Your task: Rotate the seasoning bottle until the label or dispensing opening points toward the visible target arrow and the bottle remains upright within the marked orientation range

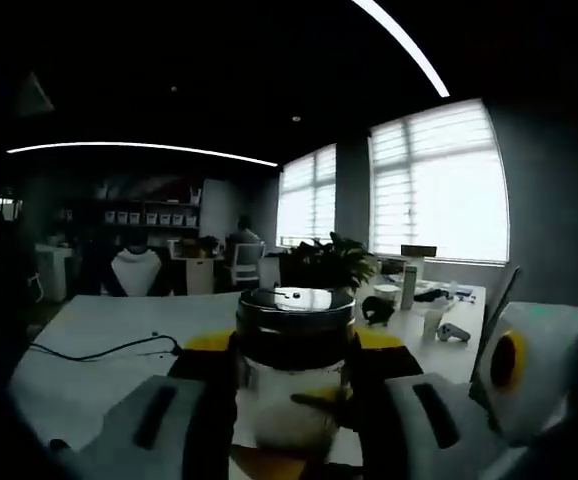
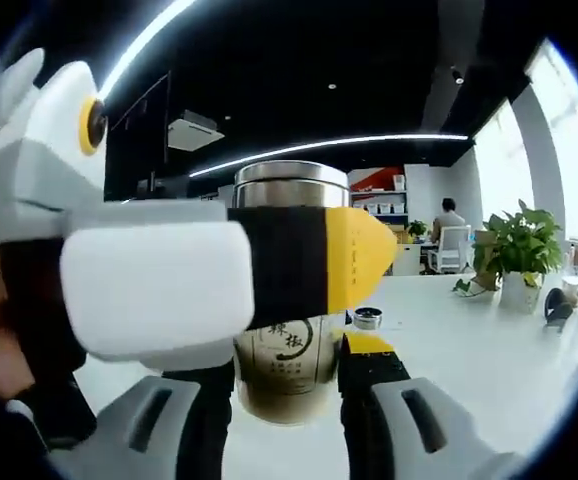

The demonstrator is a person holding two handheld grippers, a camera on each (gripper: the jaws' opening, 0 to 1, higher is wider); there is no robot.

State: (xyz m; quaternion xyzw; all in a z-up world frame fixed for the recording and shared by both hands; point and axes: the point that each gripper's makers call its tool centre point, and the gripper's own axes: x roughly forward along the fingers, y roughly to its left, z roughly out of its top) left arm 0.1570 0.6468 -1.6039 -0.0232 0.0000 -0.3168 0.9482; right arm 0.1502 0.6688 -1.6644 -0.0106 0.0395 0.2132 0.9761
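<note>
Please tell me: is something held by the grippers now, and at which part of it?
Both hold the seasoning bottle. The left gripper clamps its glass body below the metal lid; the right gripper clamps the lower, labelled body.

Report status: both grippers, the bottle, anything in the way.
Left gripper and right gripper both shut on clear glass seasoning bottle with metal lid, upright above white table. No target arrow visible. Nothing obstructing.

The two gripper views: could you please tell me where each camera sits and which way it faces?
Left gripper view: rides the left tool, facing the windows; its jaws flank the clear, dark-lidded seasoning bottle.
Right gripper view: rides the right tool, facing the shelves; the left tool crosses in front.
Shared: the bottle, the white table, a potted plant.
</note>
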